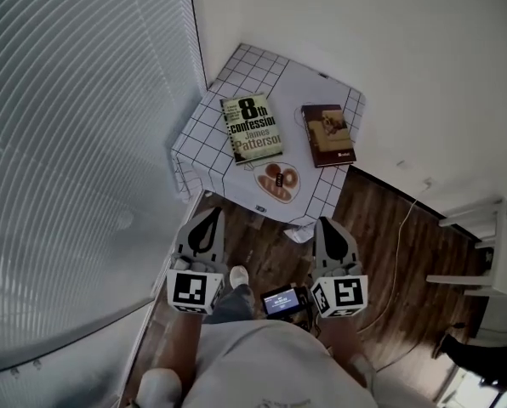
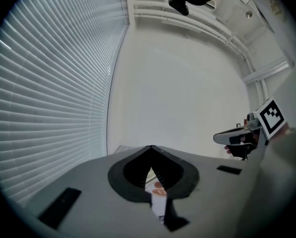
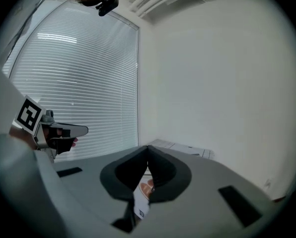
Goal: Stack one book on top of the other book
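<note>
Two books lie side by side on a small table with a grid-patterned cloth (image 1: 204,132) in the room's corner. The left one is a pale paperback (image 1: 252,128) with large black print. The right one is a dark red book (image 1: 327,134). My left gripper (image 1: 210,212) and my right gripper (image 1: 327,222) hover over the wooden floor in front of the table, short of its near edge and apart from both books. Both are shut with nothing between their jaws. In the left gripper view the closed tips (image 2: 151,148) point at the table; the right gripper view shows its closed tips (image 3: 148,148) likewise.
A small dish (image 1: 277,182) with brown pieces sits near the table's front edge, in front of the books. Window blinds (image 1: 75,126) fill the left side and a white wall (image 1: 390,41) stands behind. A cable (image 1: 400,236) runs over the floor, with white furniture (image 1: 492,253) at right.
</note>
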### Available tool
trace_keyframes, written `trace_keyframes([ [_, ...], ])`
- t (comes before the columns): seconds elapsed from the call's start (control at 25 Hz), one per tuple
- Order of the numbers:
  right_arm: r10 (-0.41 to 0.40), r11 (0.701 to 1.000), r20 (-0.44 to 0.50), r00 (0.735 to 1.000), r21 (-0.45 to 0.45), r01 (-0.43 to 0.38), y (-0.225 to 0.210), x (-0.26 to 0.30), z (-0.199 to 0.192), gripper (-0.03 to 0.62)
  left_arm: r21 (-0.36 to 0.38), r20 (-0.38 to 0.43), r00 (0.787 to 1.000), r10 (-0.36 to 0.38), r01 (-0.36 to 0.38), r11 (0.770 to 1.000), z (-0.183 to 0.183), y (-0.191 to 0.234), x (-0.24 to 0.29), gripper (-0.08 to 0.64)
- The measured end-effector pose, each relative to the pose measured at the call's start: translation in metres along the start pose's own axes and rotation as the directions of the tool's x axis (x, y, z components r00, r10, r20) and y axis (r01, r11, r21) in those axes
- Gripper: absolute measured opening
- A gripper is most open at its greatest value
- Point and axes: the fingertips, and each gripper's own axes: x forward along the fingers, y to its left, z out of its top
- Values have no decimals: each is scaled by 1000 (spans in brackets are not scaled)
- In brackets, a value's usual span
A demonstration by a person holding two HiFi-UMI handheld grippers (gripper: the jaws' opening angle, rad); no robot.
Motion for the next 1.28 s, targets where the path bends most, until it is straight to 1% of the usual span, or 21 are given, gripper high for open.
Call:
trace_keyframes([
  [0.16,15,1000,0,1000,5,-15,5,24,6,9,-17,-11,1000,7,-8,1000,-6,24,14,8],
  [0.36,18,999,-7,1000,42,-18,2,56,7,9,-19,-30,999,12,-13,1000,-13,41,41,8],
  [0.52,56,998,-22,998,36,-55,-2,83,4,9,-32,-31,999,32,-33,999,-19,52,62,8],
  [0.68,101,994,-33,994,37,-100,-10,116,-1,9,-43,-44,996,80,-82,996,-26,65,82,8],
  [0.8,132,990,-43,990,53,-129,-20,140,-6,9,-46,-66,990,123,-126,991,-31,76,102,8],
  [1.0,194,980,-57,979,46,-191,-35,185,-5,9,-59,-92,980,178,-183,981,-38,92,135,8],
  [1.28,221,975,-117,968,54,-216,-55,231,-23,9,-70,-133,969,210,-220,973,-58,106,170,8],
])
